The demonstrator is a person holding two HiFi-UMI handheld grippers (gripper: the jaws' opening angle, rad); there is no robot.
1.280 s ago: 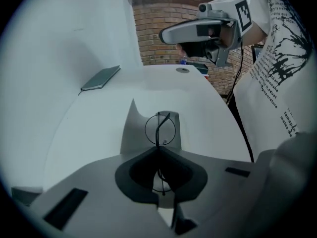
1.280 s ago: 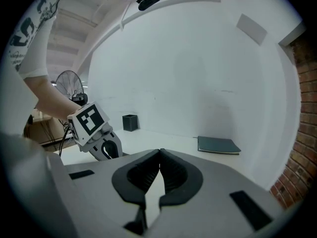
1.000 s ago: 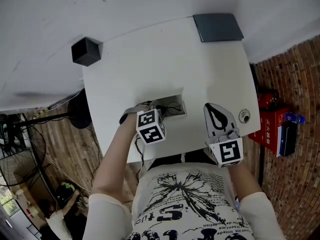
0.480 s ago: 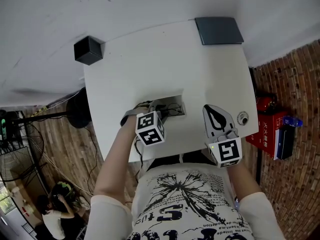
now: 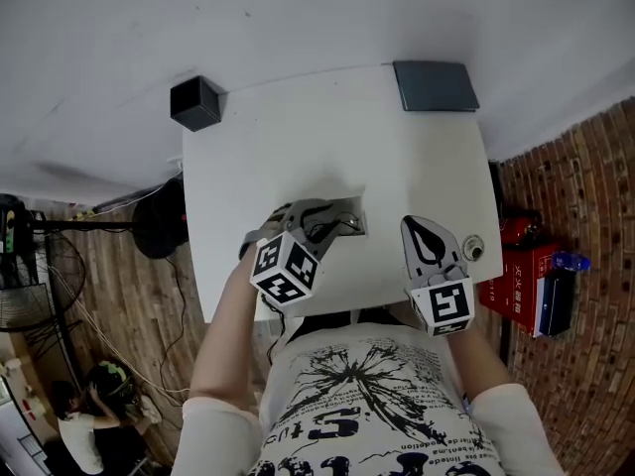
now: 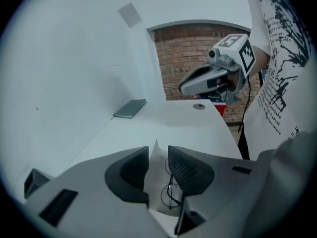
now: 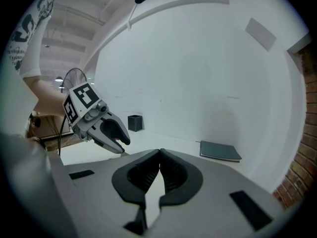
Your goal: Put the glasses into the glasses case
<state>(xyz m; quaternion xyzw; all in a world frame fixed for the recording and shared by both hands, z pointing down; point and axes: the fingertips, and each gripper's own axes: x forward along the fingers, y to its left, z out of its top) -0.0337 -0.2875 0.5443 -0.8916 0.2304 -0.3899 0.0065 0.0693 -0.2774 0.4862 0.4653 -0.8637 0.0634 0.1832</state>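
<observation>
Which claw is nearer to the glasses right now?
Left. The left claw hangs just above the glasses, jaws opening, with the lenses showing in the gap below them. The right claw is shut and empty, well off to the glasses' right.

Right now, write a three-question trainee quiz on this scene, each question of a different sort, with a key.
1. Short answer: which thing lies at the far right corner of the table, seen from the person's side?
2. True or false: the jaws of the right gripper are together with nothing between them.
3. Multiple choice: where do the glasses lie?
A. in the open white case
B. on the bare table
C. between the right gripper's jaws

Key: 1. the dark notebook; 2. true; 3. A
</observation>
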